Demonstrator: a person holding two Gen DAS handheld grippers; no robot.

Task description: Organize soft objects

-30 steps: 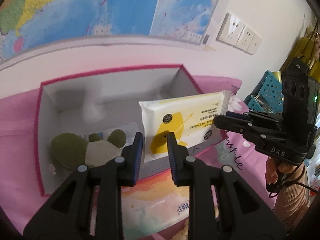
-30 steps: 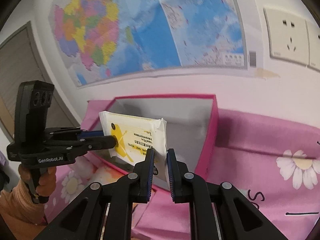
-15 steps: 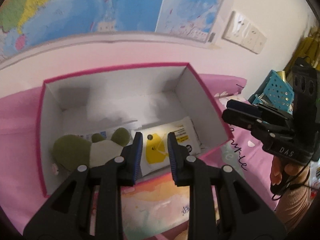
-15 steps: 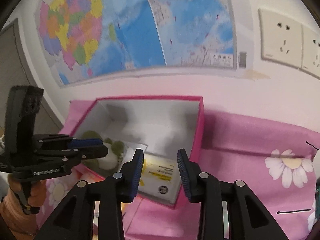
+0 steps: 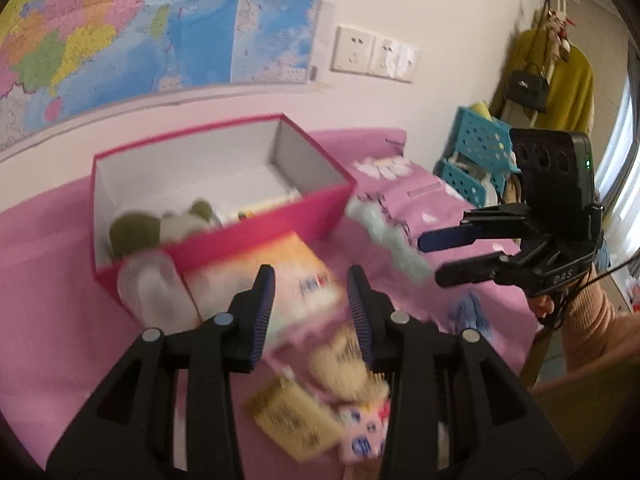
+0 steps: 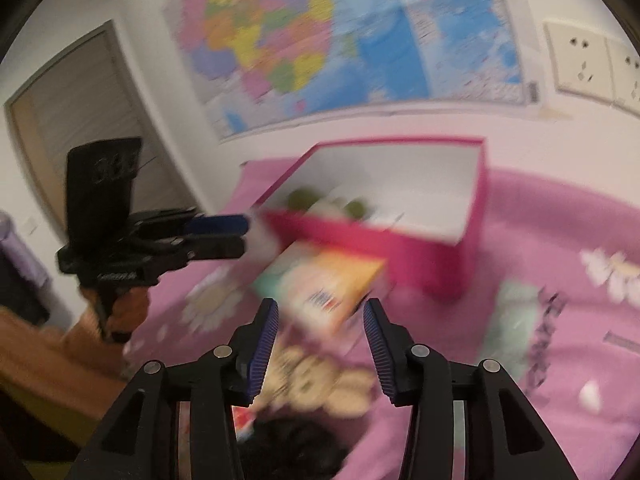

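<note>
The pink box [image 5: 332, 200] [image 6: 436, 268] stands open on the pink bedspread, with a green-and-white plush [image 5: 160, 228] [image 6: 320, 200] inside. The edge of the wipes pack [image 5: 264, 206] shows beside the plush. A colourful tissue pack [image 5: 296, 276] [image 6: 324, 284] lies in front of the box. Nearer me lies a beige plush [image 5: 344, 360] [image 6: 320, 380]. My left gripper [image 5: 312, 276] [image 6: 243, 234] hovers above the tissue pack, jaws opening, nothing pressed between the pads. My right gripper [image 6: 320, 308] [image 5: 430, 260] also hovers there, jaws opening and empty.
A whitish soft item [image 5: 152, 292] leans on the box front. A pale teal plush [image 5: 384, 232] [image 6: 512, 320] lies right of the box, and a yellow pack [image 5: 292, 420] and something black and fluffy [image 6: 288, 440] lie near me. Blue baskets [image 5: 476, 148] stand at the bed's end.
Both grippers let go of the wipes pack, which dropped into the box. They have since pulled back from the box over the things in front of it, with their jaws wider apart.
</note>
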